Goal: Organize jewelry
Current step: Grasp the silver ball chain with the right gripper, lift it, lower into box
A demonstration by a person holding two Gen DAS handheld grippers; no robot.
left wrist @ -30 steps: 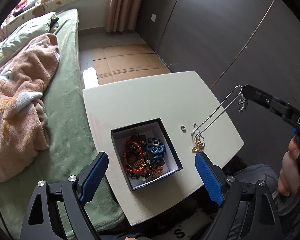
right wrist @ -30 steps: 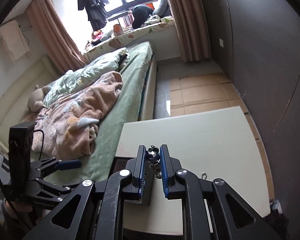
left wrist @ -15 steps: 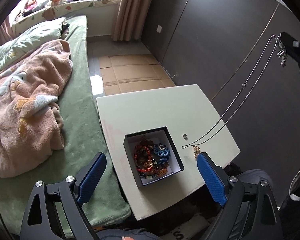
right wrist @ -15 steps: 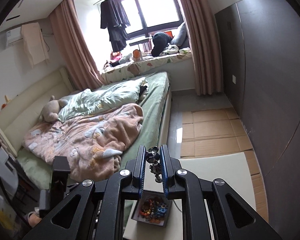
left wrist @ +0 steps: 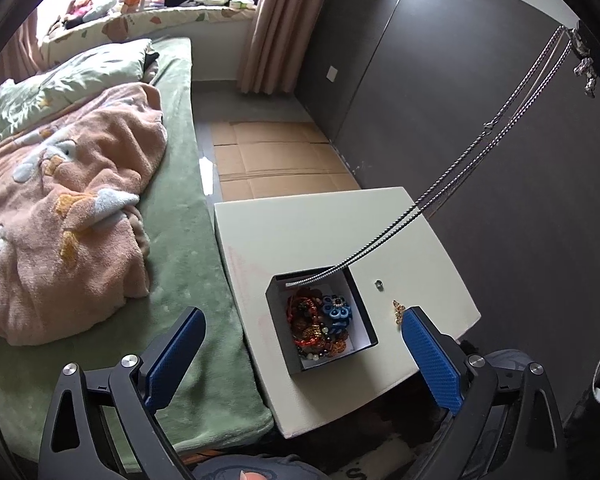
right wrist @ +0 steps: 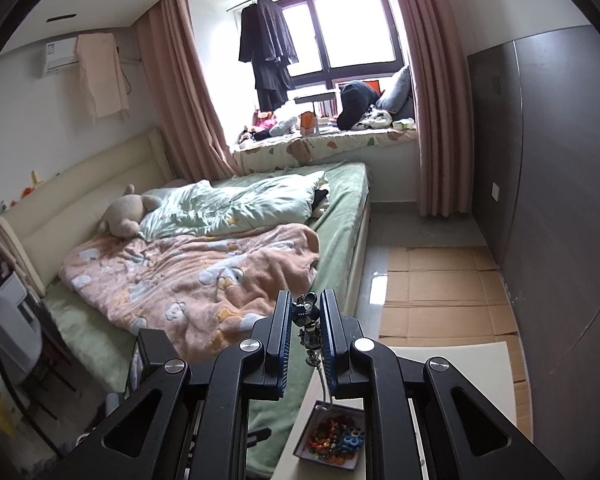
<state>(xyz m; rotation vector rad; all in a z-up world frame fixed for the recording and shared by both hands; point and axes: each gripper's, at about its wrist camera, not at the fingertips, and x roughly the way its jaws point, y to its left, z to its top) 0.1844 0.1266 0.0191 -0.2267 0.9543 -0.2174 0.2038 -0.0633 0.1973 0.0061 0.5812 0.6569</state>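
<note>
Silver chain (left wrist: pixel 456 184) is what I have in my right claw (right wrist: pixel 306 316): its blue pads are clamped on the dark little figure charm (right wrist: pixel 306 312) at the top of the necklace, and the doubled chain hangs down from there in a long slant. In my left wrist view the lower loop of that chain dips just inside the far edge of the black jewelry box (left wrist: pixel 320 320), resting at its back wall, apart from the heap already in there (red and amber beaded bracelets (left wrist: pixel 304 320) and a blue flower-shaped piece (left wrist: pixel 337 311)). The box has a white lining and sits on the cream worktop (left wrist: pixel 300 232), toward the near side of it.

Just right of the box, on the bare worktop, I see a small silver ring (left wrist: pixel 378 285) and, nearer to me, a little gold pendant (left wrist: pixel 398 311) right beside my left claw's right finger. My left claw (left wrist: pixel 300 356) is wide open, gripping nothing, hovering above the box.

Beyond the worktop lies the bed with a green sheet (left wrist: pixel 180 240) and a pink fleece blanket (left wrist: pixel 60 184); flattened cardboard (left wrist: pixel 276 160) covers the floor beside a dark grey wall (left wrist: pixel 440 80).
</note>
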